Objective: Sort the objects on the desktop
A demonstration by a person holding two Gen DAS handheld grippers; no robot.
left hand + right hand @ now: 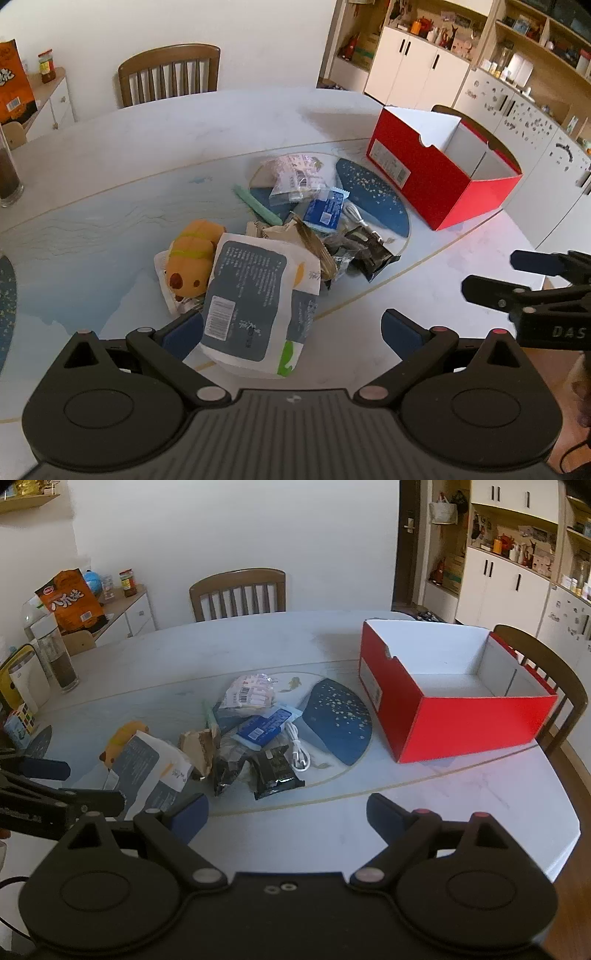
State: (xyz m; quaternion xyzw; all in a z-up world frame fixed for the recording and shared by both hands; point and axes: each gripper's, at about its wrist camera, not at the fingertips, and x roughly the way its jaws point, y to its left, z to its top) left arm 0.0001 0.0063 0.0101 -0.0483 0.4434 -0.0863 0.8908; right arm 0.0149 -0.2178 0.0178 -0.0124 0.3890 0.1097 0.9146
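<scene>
Desktop objects (pixel 236 738): heaped mid-table, left of the empty red box (pixel 458 698) | left gripper (pixel 291 328) and right gripper (pixel 288 812): both released, holding nothing | risk: we snag neighbouring wrappers, since the pile overlaps.

Box (pixel 458 716) right of packet pile (pixel 255 734) on table (pixel 280 642)

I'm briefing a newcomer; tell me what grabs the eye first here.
The open red box stands out at the right of the white table. Left of it lies a heap of packets with an orange plush toy at its left edge. Both tongs, left and right, hang open near the table's edge.
</scene>
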